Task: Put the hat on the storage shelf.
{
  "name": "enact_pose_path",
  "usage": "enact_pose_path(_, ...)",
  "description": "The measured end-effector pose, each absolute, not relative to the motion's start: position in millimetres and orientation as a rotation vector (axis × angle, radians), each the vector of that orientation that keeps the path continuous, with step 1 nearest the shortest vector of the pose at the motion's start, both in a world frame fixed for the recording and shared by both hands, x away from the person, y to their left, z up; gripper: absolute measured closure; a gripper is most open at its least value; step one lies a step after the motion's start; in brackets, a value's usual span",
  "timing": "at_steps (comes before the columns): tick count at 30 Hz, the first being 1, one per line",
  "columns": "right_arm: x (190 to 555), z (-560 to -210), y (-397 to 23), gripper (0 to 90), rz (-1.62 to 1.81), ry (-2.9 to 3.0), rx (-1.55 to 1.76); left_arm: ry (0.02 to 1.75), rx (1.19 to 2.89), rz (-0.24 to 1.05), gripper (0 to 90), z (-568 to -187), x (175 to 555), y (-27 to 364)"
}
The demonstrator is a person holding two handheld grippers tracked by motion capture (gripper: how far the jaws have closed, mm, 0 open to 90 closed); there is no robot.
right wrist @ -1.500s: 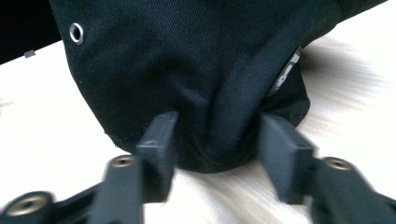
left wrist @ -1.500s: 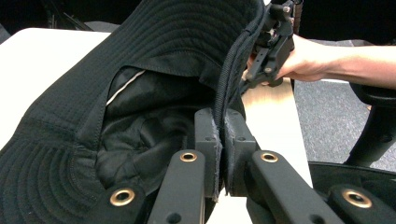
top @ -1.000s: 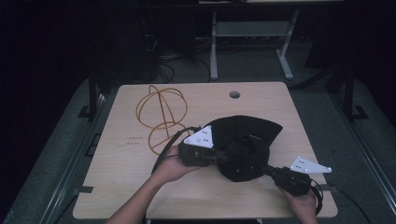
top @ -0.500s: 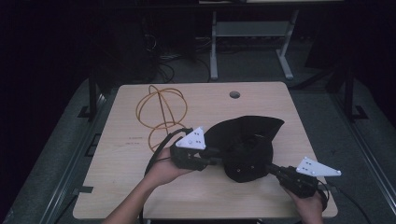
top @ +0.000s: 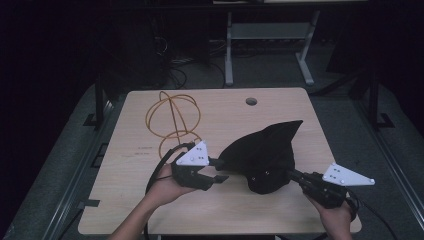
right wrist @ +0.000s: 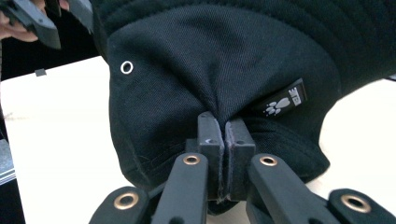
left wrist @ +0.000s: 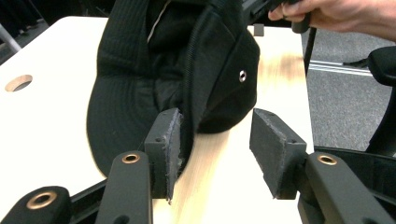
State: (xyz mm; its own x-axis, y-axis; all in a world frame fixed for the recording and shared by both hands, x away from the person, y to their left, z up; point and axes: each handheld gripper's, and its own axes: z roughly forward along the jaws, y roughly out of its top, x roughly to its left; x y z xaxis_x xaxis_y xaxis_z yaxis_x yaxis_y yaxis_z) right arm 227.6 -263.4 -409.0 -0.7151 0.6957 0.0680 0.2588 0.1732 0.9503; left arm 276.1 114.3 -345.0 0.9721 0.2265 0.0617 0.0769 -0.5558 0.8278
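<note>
High view: the light wooden table (top: 150, 210) carries a black bucket hat (top: 267, 152), bunched and lifted at its near-right part, with a loose coil of orange cable (top: 172, 120) well to its left. At the hat's right edge the right gripper (top: 299, 178) pinches a fold of the crown fabric, jaws pressed tight together on the cloth just beside a small paw-print label (right wrist: 285, 102). The left gripper (top: 217, 170) sits at the hat's left; its jaws have just been opening and stand partly apart, the brim's edge beside one pad, nothing clamped.
</note>
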Motion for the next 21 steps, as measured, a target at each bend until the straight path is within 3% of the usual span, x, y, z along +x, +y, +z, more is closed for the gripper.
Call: enact_pose_path(21,230.6,-364.4,-259.3,87.5,1.537,2.055,0.812,0.311,2.112,0.200,44.3,-369.3,265.5,147.9)
